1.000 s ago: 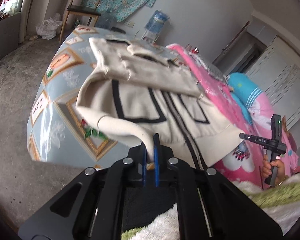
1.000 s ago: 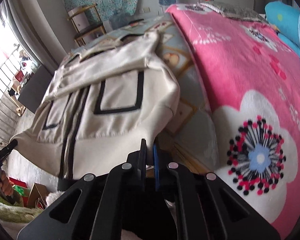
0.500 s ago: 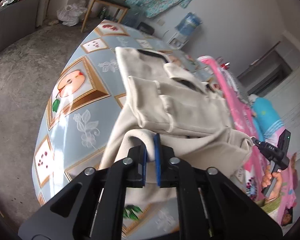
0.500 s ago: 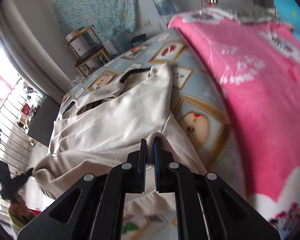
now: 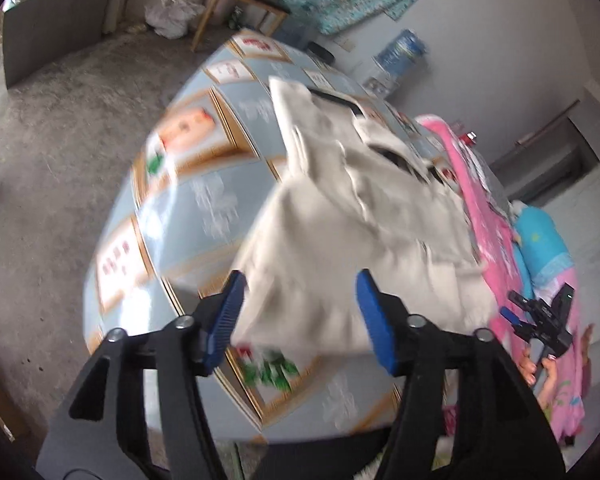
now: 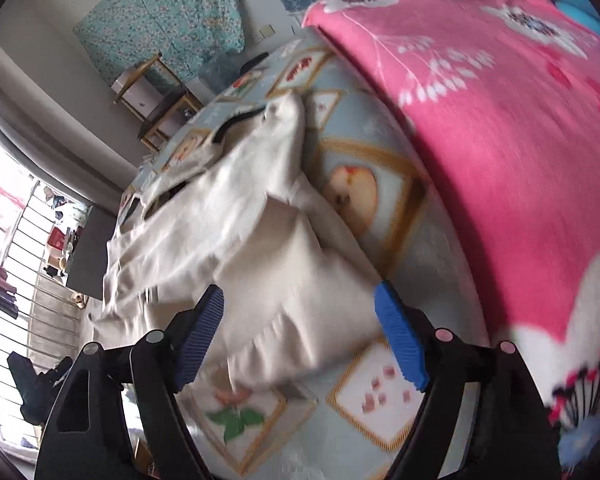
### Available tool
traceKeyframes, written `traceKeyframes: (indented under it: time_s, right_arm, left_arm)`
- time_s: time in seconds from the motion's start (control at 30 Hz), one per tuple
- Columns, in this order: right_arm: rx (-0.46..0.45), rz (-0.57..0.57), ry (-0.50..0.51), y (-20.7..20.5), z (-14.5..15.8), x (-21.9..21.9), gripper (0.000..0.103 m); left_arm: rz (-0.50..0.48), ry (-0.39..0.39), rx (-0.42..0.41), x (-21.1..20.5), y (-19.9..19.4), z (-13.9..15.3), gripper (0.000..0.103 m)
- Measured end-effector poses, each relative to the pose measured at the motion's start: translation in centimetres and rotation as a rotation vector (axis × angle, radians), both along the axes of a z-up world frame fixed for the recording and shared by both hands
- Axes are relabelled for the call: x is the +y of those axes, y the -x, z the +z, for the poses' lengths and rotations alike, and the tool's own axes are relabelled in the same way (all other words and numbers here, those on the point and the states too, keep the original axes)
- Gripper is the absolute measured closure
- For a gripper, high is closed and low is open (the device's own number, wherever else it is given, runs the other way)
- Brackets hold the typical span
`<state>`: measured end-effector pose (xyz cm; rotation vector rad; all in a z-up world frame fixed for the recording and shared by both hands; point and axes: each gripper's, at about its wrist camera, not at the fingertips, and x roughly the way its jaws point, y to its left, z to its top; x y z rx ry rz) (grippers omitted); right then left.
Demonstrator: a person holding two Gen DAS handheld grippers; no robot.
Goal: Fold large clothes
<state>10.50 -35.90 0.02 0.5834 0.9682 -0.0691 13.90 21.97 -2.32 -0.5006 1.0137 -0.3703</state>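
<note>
Both hand-held grippers, left (image 5: 300, 316) and right (image 6: 300, 336), are hanging released above the folded cream jacket (image 5: 352, 216) on the bed (image 5: 204, 208); judged next: regrasping for another fold.

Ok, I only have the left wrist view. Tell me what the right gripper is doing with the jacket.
Observer: The right gripper is open, its blue pads apart over the cream jacket; nothing is pinched.
Operator: Give me the jacket's edge on that side.
Observer: The folded-over hem lies on the fruit-print sheet, short of the pink blanket.
Operator: Report what's past the bed on that side.
Observer: A barred window behind the left gripper, seen only as a dark shape.
</note>
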Motion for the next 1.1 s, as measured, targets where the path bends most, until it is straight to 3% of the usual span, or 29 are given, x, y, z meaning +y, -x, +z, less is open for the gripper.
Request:
traceKeyframes:
  time_s: [0.13,0.2,0.3,0.37,0.47,0.57,0.63,0.67,0.73,0.8,0.9,1.1]
  right_arm:
    - [0.074,-0.034,-0.058,3.1,-2.4,0.0,0.026]
    - [0.086,-0.045,-0.085,3.6,-3.5,0.1,0.026]
    - [0.063,-0.064,-0.101,3.0,-4.3,0.0,0.026]
    - [0.049,-0.074,-0.091,2.4,-4.4,0.0,0.026]
    - [0.024,-0.093,-0.064,1.3,-4.6,0.1,0.026]
    - [-0.006,-0.113,-0.016,0.2,-4.5,0.4,0.031]
    - [-0.014,-0.134,0.032,-0.6,-4.4,0.7,0.040]
    - [-0.023,-0.144,0.060,-0.8,-4.4,0.9,0.044]
    - [-0.032,-0.155,0.114,-1.3,-4.5,1.2,0.062]
    - [-0.041,-0.151,0.144,-1.5,-4.2,1.3,0.082]
    - [-0.088,-0.142,0.228,-1.0,-2.2,2.4,0.089]
    - [-0.160,-0.132,0.349,1.4,2.0,3.9,0.096]
  left_arm:
    - [-0.026,0.121,0.105,-1.2,2.1,-3.1,0.036]
    - [0.035,0.179,0.157,-0.9,2.0,-4.9,0.035]
    - [0.179,0.371,0.166,0.5,1.5,-6.3,0.024]
    - [0.251,0.328,0.150,1.0,1.0,-6.1,0.025]
    - [0.326,0.354,0.138,1.1,0.7,-6.3,0.025]
    - [0.349,0.210,0.109,-0.4,0.5,-5.5,0.039]
    - [0.343,0.067,0.088,-2.0,0.2,-5.0,0.059]
    - [0.335,0.021,0.075,-2.5,0.1,-4.8,0.063]
    - [0.301,-0.096,0.023,-3.8,-0.1,-4.2,0.076]
    - [0.260,-0.214,-0.048,-4.7,0.5,-3.2,0.083]
    - [0.212,-0.394,-0.198,-6.7,2.0,-0.4,0.089]
    - [0.155,-0.493,-0.358,-8.4,4.6,4.2,0.097]
